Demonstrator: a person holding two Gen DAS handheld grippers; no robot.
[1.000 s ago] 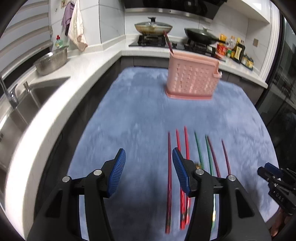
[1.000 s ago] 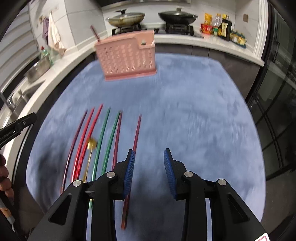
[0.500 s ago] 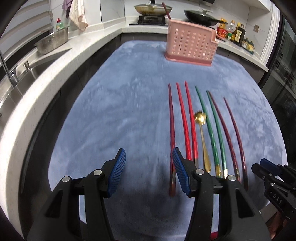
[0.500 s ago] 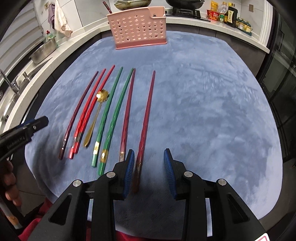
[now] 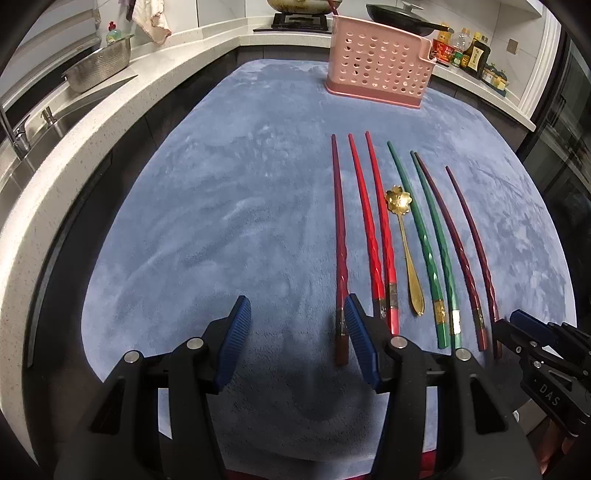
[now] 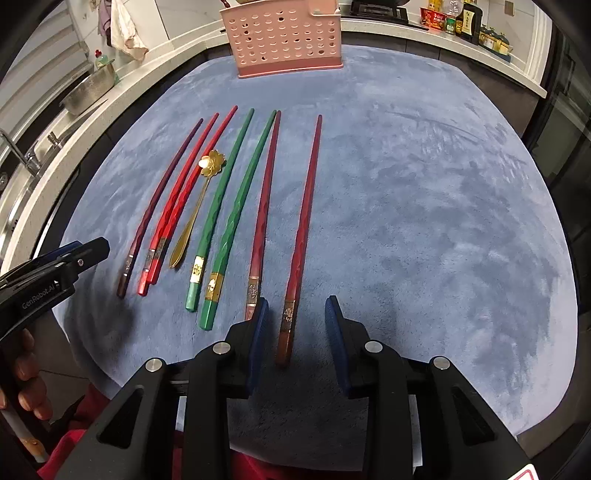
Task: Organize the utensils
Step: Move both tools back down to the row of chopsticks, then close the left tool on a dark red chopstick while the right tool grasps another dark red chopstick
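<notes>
Chopsticks (image 6: 236,206) are laid in a row on the blue mat (image 6: 424,192), thick ends toward its near edge, tips toward the pink holder (image 6: 284,40) standing at the far edge. Seven sticks are counted: dark red, two bright red, two green, two more dark red. A gold spoon (image 6: 199,206) is seen between the bright reds and the greens, its flower bowl pointing away.

From the right wrist, the right gripper (image 6: 293,332) is shown spread wide and empty, the rightmost stick (image 6: 303,229) lying between its fingers at the near edge. The left gripper (image 6: 70,258) is caught at the mat's left edge, with a hand (image 6: 26,380) below it.

From the left wrist, the left gripper (image 5: 295,328) is shown wide and empty too, the leftmost stick (image 5: 340,236) just inside its right finger. Only this view takes in the sink (image 5: 33,147) and the pan (image 5: 402,18) beyond the holder; one stick (image 5: 334,5) is seen rising from the holder.
</notes>
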